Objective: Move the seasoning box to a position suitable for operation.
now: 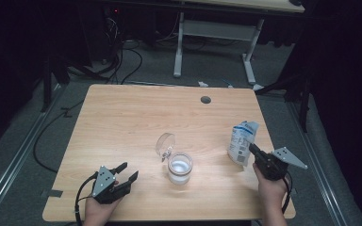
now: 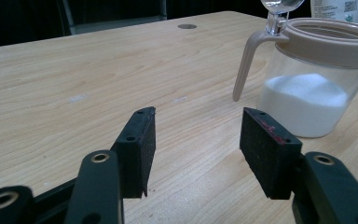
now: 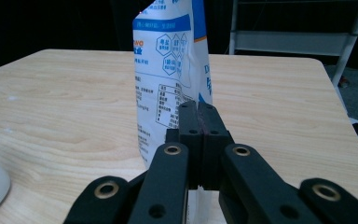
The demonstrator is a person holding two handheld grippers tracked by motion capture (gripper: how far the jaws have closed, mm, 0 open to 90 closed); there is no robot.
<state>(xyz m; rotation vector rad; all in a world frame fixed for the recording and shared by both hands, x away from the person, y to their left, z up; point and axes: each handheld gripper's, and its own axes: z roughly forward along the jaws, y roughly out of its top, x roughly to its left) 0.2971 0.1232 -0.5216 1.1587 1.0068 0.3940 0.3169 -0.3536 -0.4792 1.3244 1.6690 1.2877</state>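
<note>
I'm seeing a matt wood-grain counter (image 1: 122, 122), a clear glossy plastic jar (image 1: 179, 168) with a beige matt rim, and a glossy printed bag (image 1: 242, 141).

We see the bench (image 1: 122, 117) bare across the upper and left parts of the high view, so passage there is free. At lower centre the jar (image 1: 179, 168) with its raised lid (image 1: 165, 142) stands in the way; at right the pouch (image 1: 242, 142) blocks the edge, with open wood between them.
</note>
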